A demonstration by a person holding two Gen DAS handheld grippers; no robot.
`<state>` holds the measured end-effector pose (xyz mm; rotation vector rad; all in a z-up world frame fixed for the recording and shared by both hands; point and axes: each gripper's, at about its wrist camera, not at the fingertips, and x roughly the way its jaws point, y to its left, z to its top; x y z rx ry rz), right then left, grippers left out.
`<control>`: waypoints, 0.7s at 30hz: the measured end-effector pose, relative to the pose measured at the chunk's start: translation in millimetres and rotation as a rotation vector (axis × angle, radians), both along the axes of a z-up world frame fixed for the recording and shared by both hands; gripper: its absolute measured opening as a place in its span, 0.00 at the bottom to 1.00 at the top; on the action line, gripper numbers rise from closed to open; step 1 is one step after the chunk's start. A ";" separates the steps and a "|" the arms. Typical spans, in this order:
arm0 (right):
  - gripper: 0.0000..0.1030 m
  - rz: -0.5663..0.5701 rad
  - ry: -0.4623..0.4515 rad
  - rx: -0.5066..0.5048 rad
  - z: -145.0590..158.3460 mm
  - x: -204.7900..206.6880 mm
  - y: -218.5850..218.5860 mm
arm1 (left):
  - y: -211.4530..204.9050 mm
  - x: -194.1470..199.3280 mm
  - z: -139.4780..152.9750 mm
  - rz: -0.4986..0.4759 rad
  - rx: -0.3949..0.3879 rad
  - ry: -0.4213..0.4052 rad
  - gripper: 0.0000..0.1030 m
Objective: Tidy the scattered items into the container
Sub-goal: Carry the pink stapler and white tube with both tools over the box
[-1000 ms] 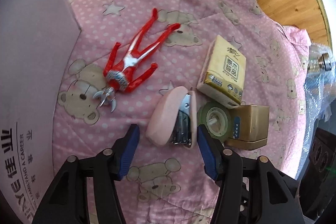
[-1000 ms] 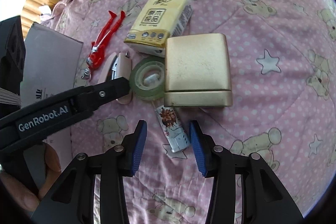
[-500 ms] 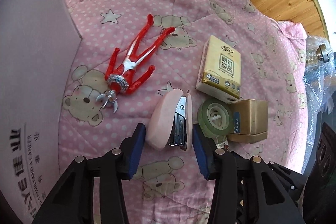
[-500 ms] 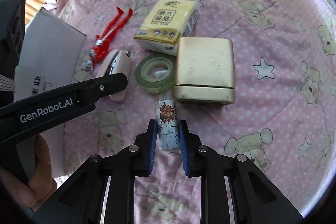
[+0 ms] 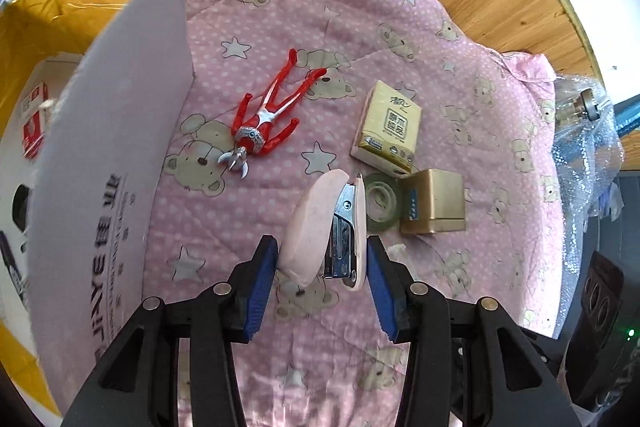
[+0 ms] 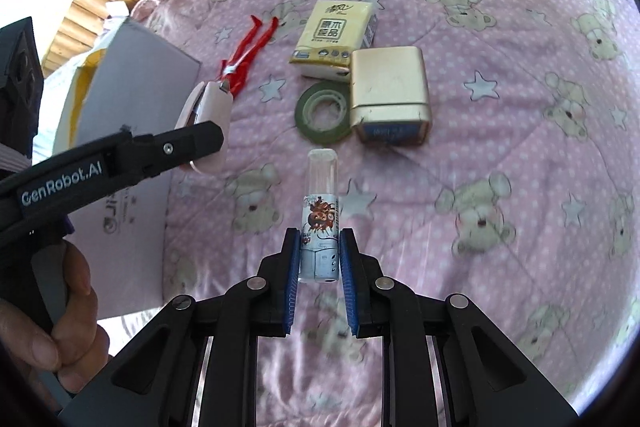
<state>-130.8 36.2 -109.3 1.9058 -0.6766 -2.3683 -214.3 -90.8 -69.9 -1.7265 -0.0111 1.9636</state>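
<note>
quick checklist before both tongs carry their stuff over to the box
1. Left tongs clamp the pink stapler: ok, lifted off the quilt.
2. Right tongs clamp the small printed tube: ok, held by its lower end.
3. Stapler seated squarely: cannot tell, it sits tilted.
4. Cardboard box open: ok, yellow interior visible.
5. Room inside the box: cannot tell, mostly hidden by its wall.
6. Toy figure, tissue pack, tape roll, gold box tidied: not ok.

left hand-held gripper [image 6: 202, 143]: "GenRobot.AI" | box [image 5: 100, 211]: "JIAYE", Chinese characters
</note>
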 end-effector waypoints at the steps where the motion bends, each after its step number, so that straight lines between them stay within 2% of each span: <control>1: 0.20 -0.001 0.003 -0.003 4.5 5.5 2.1 | 1.8 1.6 3.0 0.000 0.003 0.005 0.45; 21: 0.20 0.050 0.128 0.016 74.8 43.1 -34.7 | -39.7 45.3 89.3 0.021 0.087 0.131 0.45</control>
